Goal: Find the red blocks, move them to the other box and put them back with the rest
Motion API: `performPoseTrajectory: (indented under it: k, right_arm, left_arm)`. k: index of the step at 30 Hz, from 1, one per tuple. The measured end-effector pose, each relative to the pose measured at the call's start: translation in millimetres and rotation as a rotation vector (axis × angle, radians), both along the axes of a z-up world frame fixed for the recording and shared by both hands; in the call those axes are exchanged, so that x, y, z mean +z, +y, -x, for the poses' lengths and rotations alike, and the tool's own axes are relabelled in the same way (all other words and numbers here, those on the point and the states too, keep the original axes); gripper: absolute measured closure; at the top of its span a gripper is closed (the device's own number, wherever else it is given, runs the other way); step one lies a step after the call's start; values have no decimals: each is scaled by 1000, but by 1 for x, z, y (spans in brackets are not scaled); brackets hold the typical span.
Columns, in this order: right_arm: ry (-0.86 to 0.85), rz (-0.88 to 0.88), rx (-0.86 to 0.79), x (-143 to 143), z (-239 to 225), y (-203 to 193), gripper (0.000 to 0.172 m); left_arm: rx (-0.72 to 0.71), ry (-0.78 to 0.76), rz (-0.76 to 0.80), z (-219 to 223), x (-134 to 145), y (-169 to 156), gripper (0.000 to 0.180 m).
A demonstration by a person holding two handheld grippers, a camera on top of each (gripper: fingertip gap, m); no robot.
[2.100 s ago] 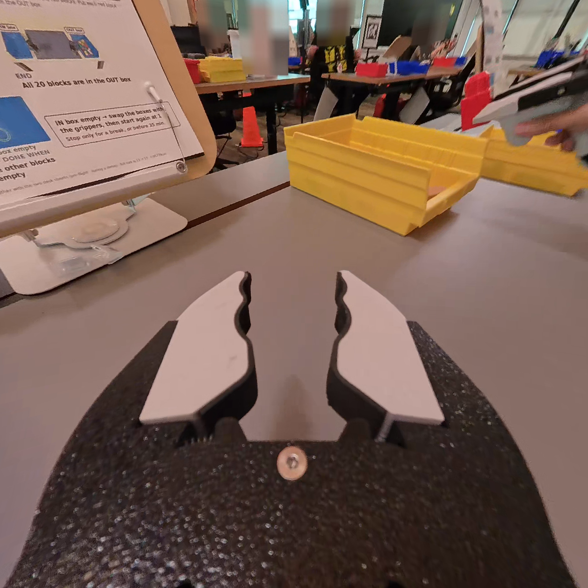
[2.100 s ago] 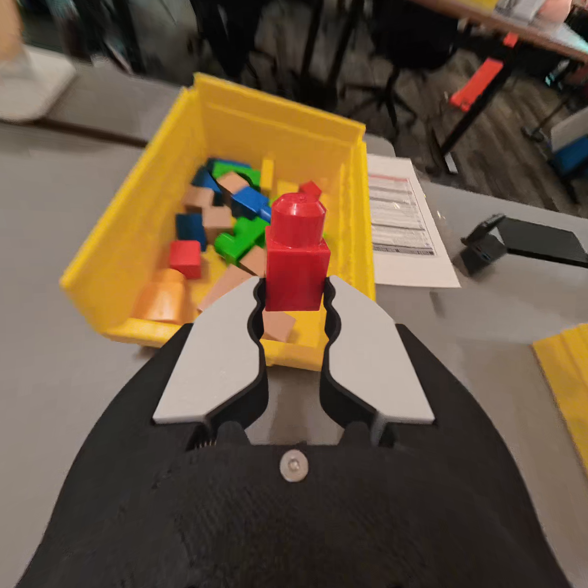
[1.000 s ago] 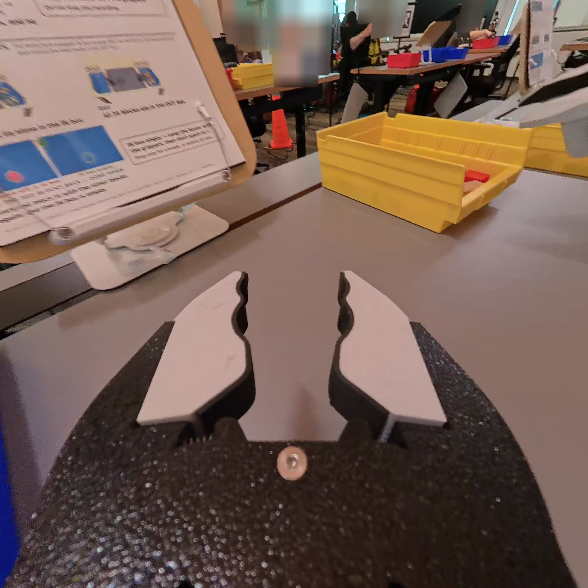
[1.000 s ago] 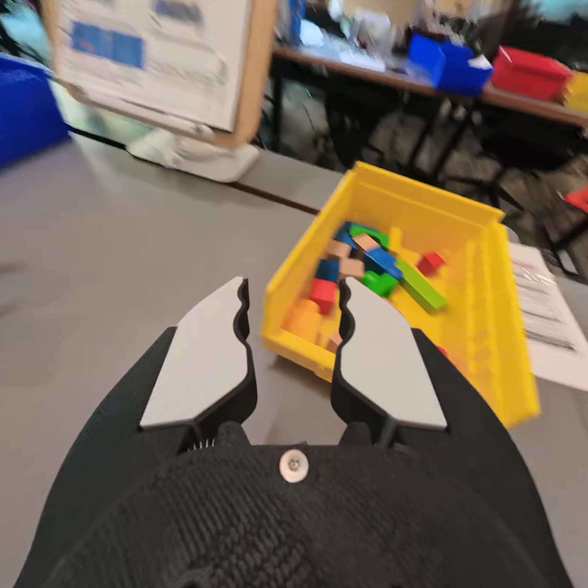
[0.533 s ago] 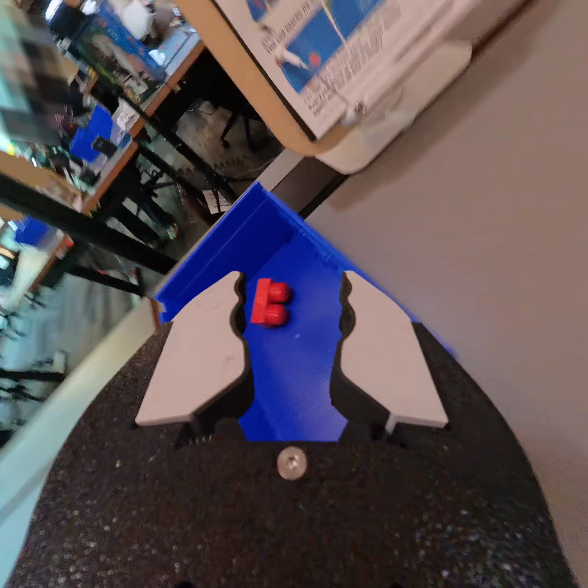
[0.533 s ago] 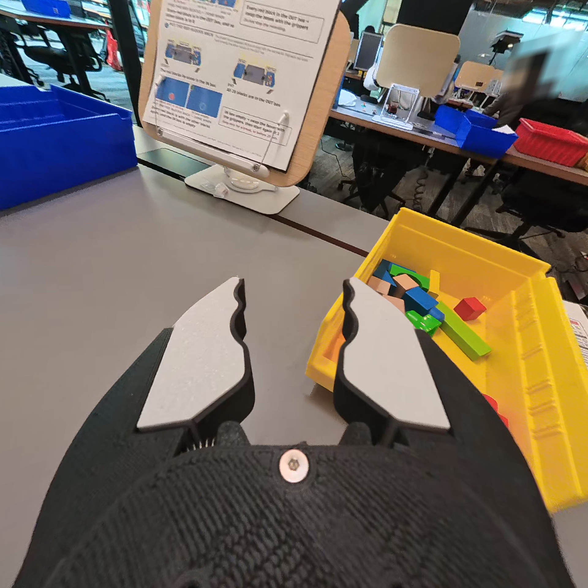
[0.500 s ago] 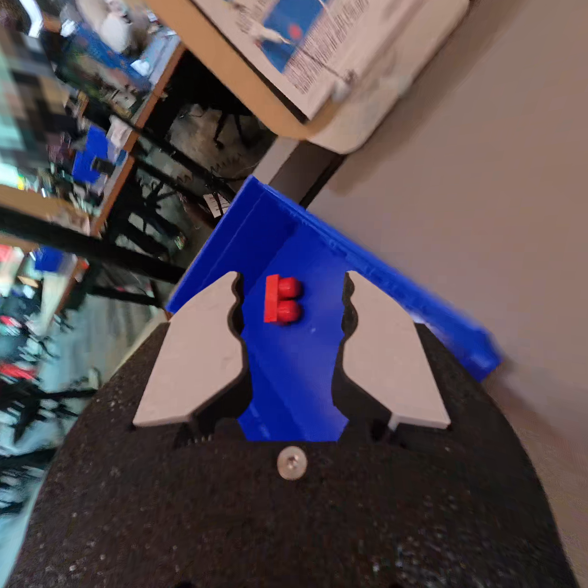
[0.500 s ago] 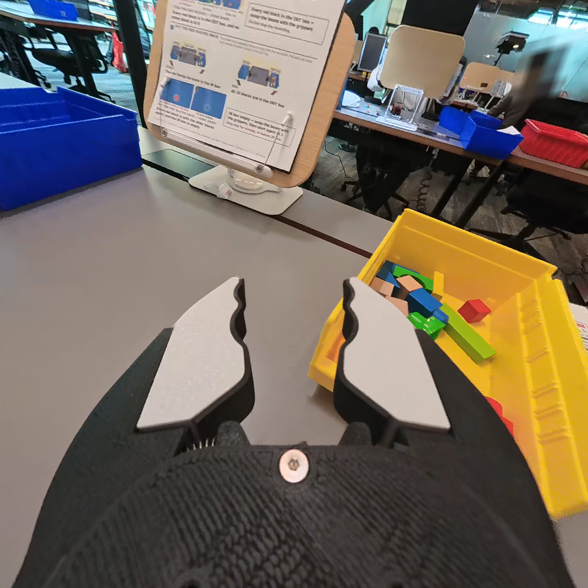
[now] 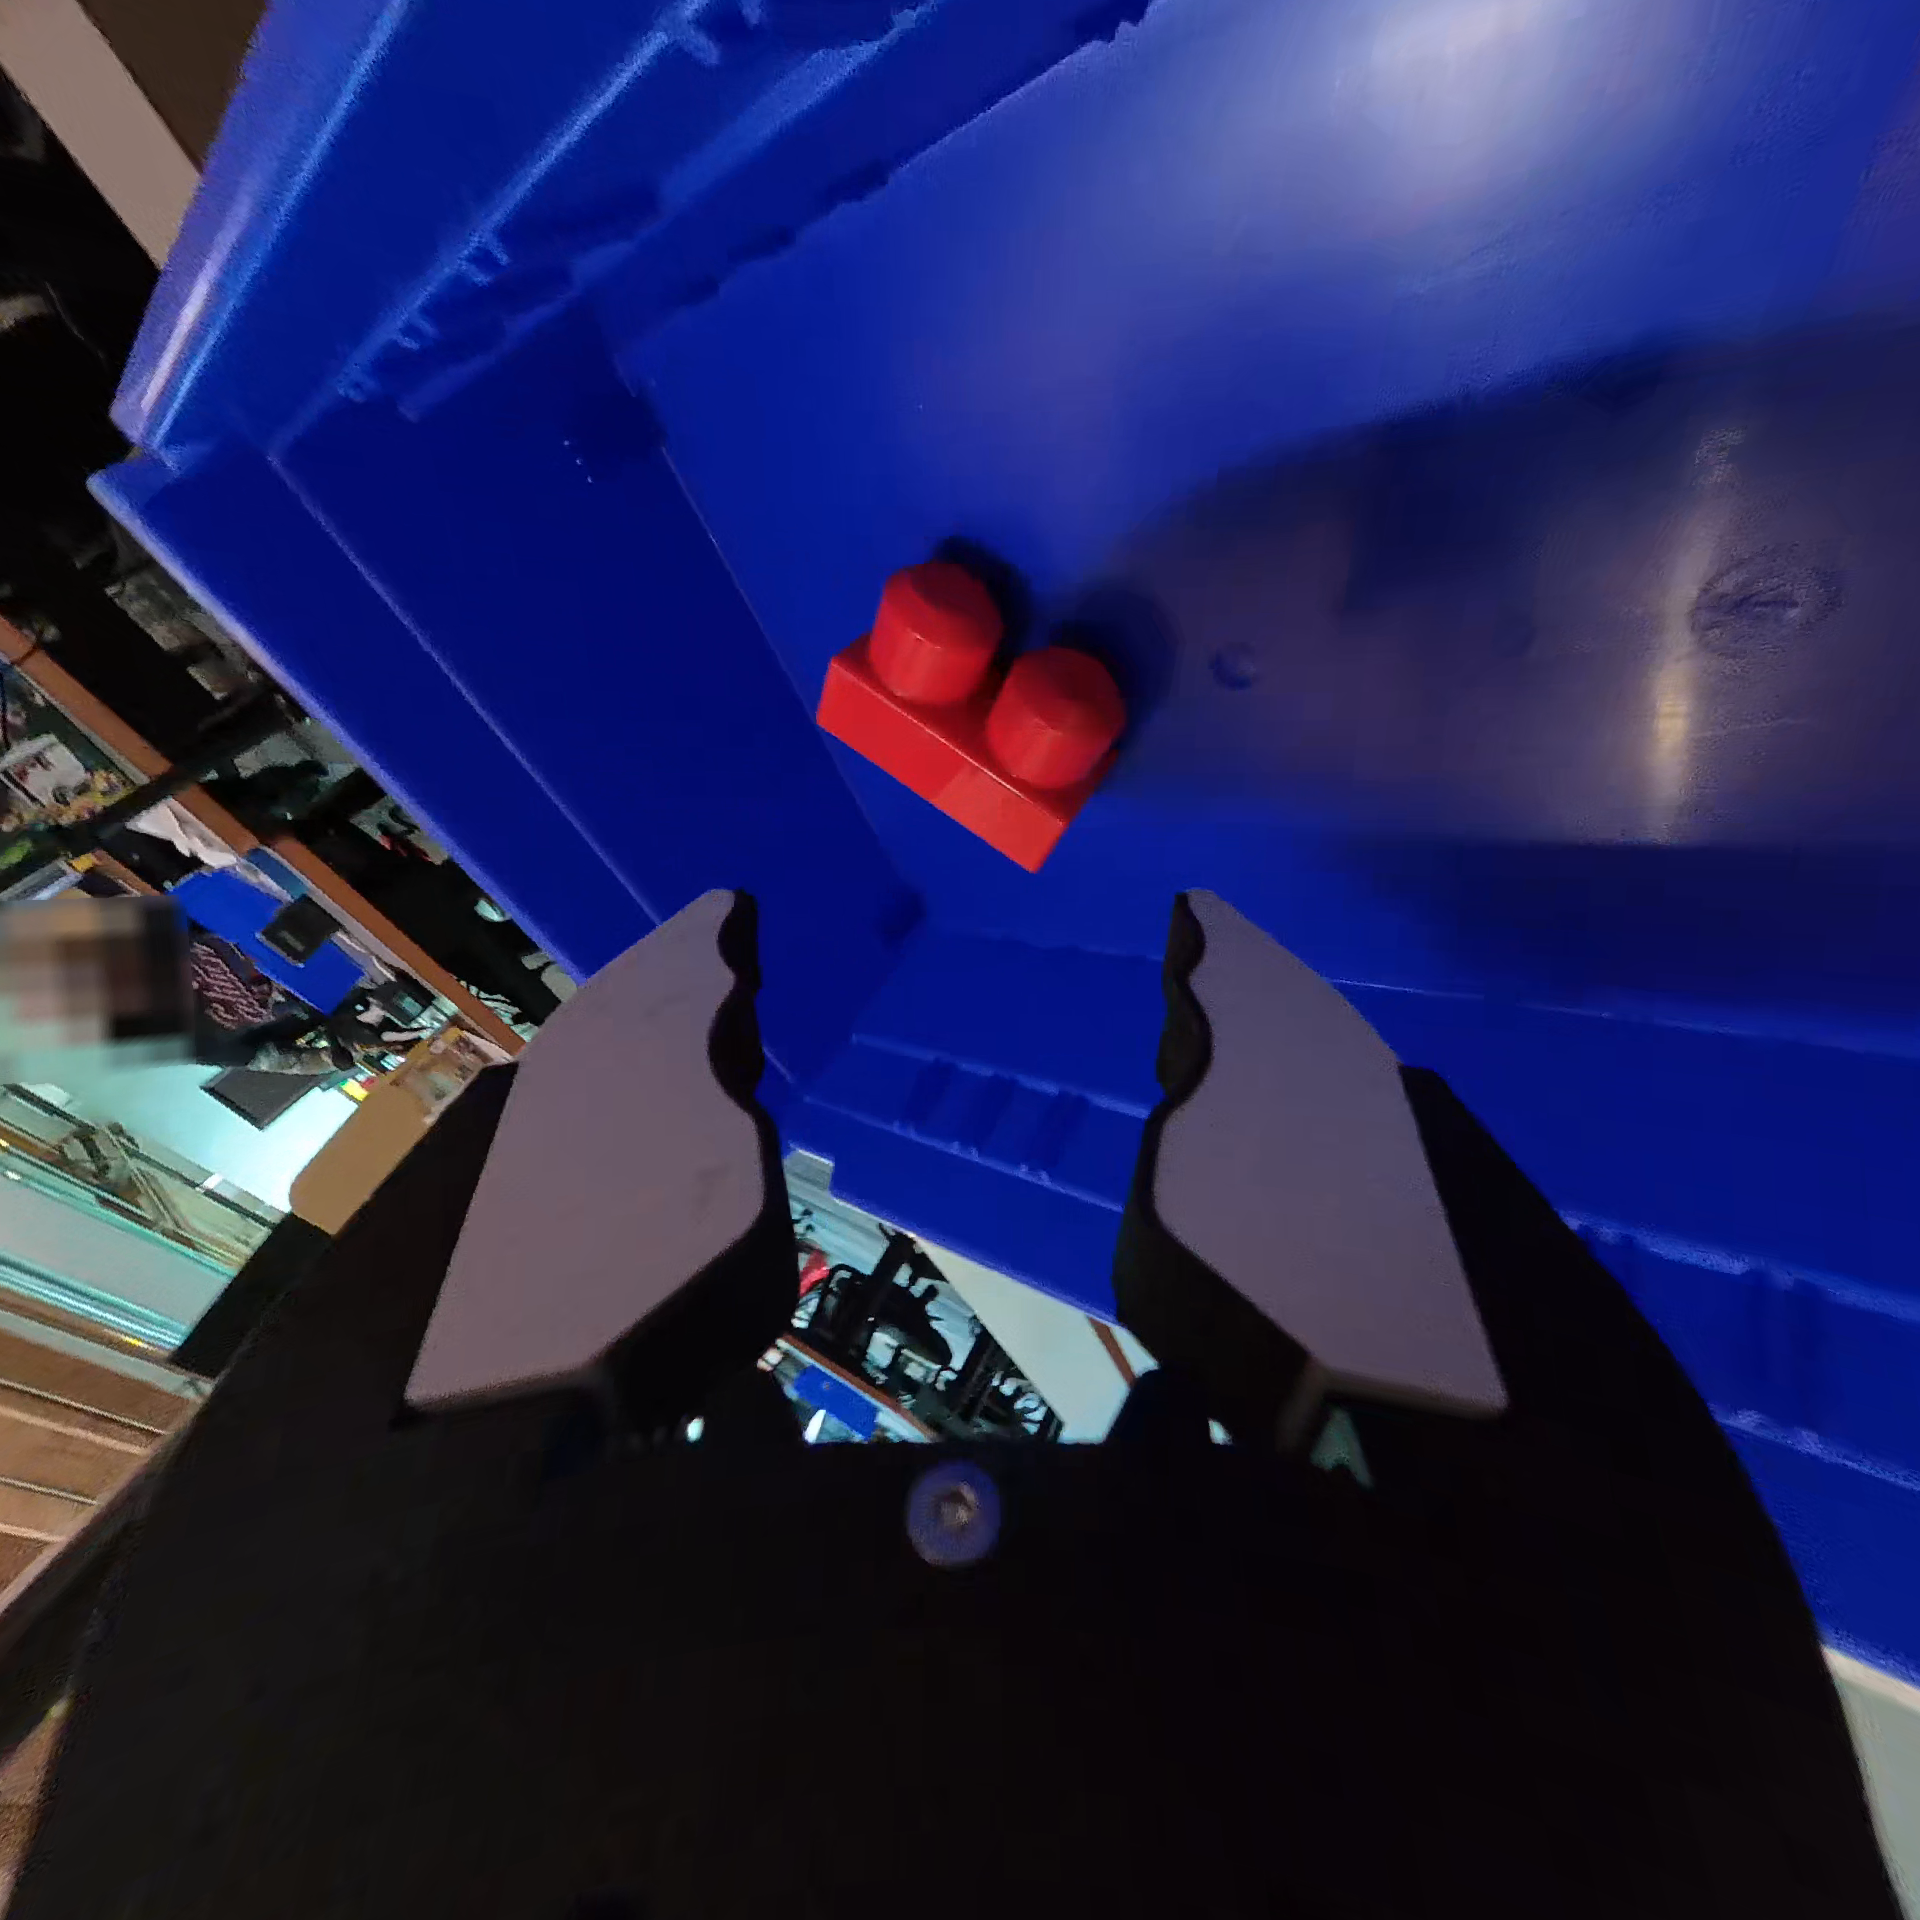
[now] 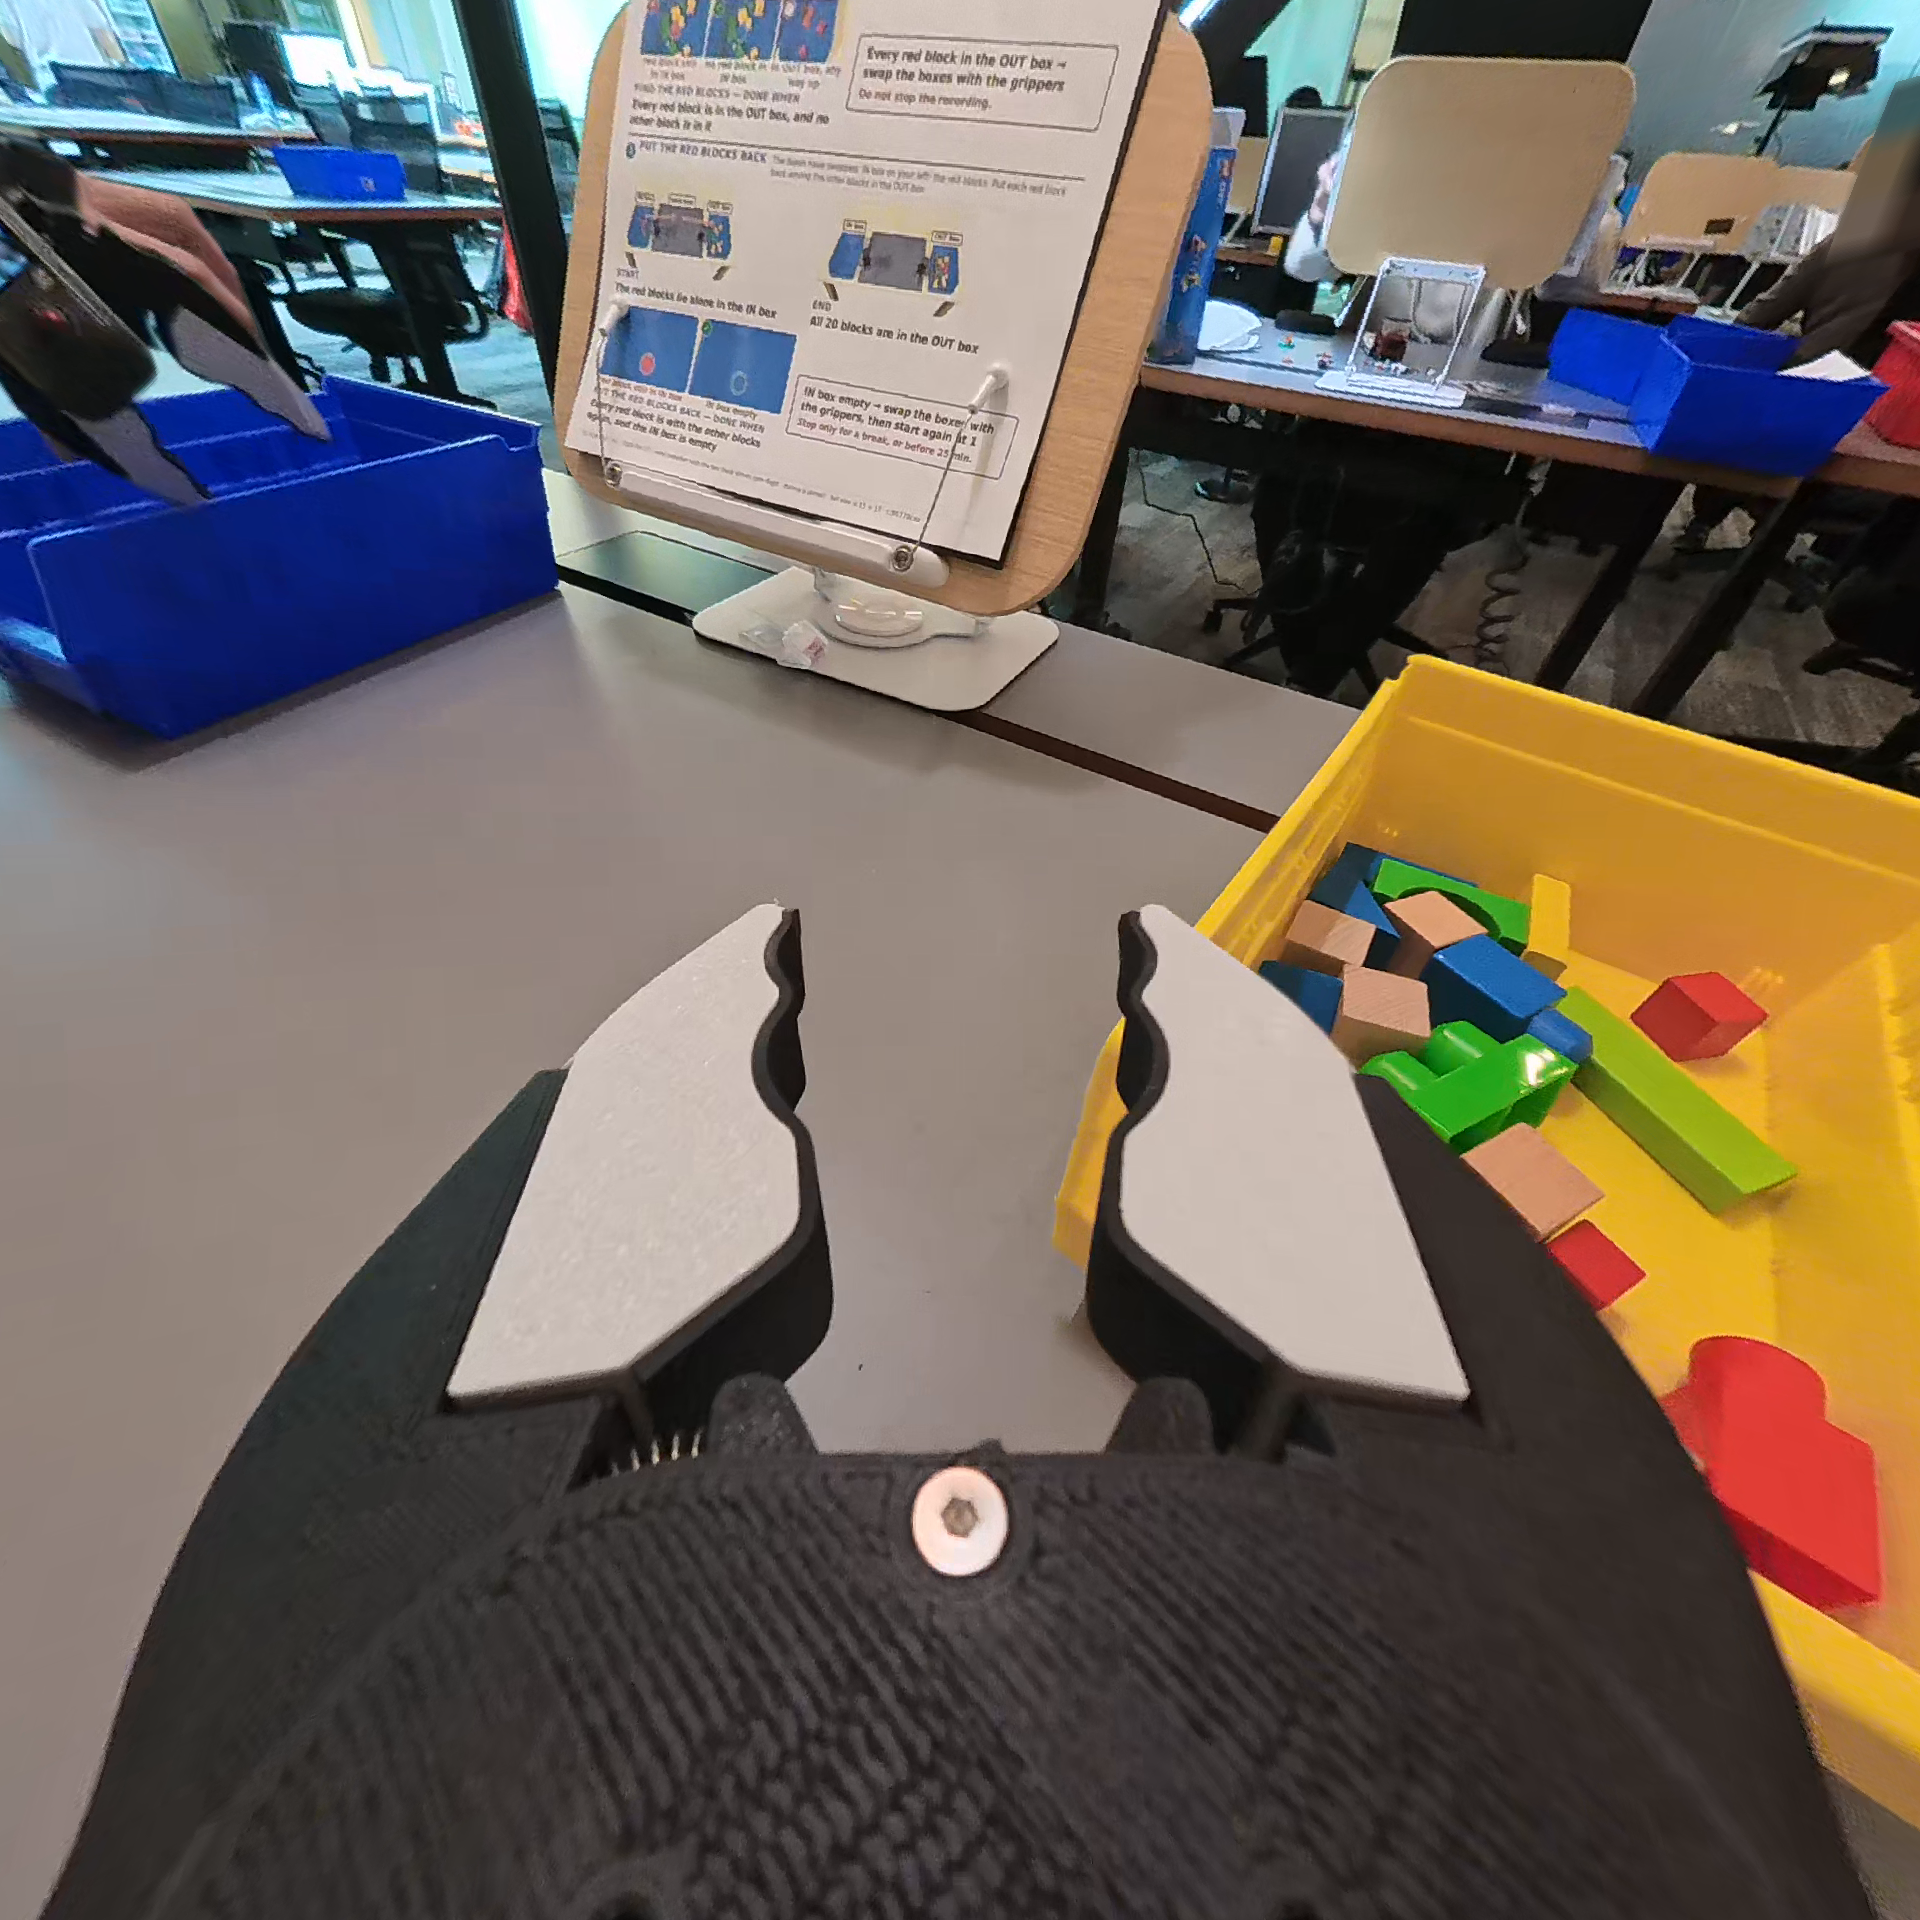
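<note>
In the left wrist view a red two-stud brick [image 9: 971, 717] lies alone on the floor of the blue box [image 9: 1558, 1101]. My left gripper [image 9: 961, 914] is open and empty, with its tips just short of the brick and not touching it. It also shows in the right wrist view [image 10: 260, 464], dipping into the blue box [image 10: 281, 582]. My right gripper [image 10: 961, 925] is open and empty over the grey table [image 10: 520, 935], left of the yellow box [image 10: 1288, 821]. That box holds mixed blocks, among them a red cube [image 10: 1699, 1013], a small red block [image 10: 1590, 1262] and a large red piece [image 10: 1787, 1475].
An instruction board on a white stand [image 10: 862, 291] stands at the table's far edge between the two boxes. Green [image 10: 1673, 1132], blue [image 10: 1486, 982] and tan [image 10: 1377, 1013] blocks fill the yellow box. Other tables and chairs stand beyond.
My left gripper swung from the table to the blue box, came down close to the red brick and opened wider. My right gripper let go of a red block over the yellow box and drew back left.
</note>
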State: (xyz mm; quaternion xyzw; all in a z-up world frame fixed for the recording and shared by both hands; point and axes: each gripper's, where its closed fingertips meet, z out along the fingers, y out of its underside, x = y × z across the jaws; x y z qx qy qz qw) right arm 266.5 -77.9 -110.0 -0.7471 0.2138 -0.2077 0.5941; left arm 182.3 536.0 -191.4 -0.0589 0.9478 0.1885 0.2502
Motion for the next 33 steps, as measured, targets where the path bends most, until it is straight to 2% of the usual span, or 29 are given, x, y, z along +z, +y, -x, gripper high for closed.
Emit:
performPoseTrajectory:
  k: [3,9,14,21,28,33]
  right_arm:
    - [10,6,-17,-4,-4,-4,112]
    - [32,-17,-29,-9,-8,-6,113]
    - [50,-39,-15,-11,-9,-2,114]
    - [74,-29,-27,-19,-13,-6,113]
    - [82,-5,-23,-27,-15,-4,113]
    - [84,-7,-20,-28,-15,-2,113]
  left_arm:
    - [-74,10,-86,-12,-5,8,107]
    - [-139,-48,-160,-24,-6,26,96]
    - [-219,-16,-115,-23,-19,18,86]
    - [-248,77,-68,-24,-31,9,85]
    - [-245,125,-41,-33,-45,11,92]
    - [-226,190,-21,-29,-58,14,106]
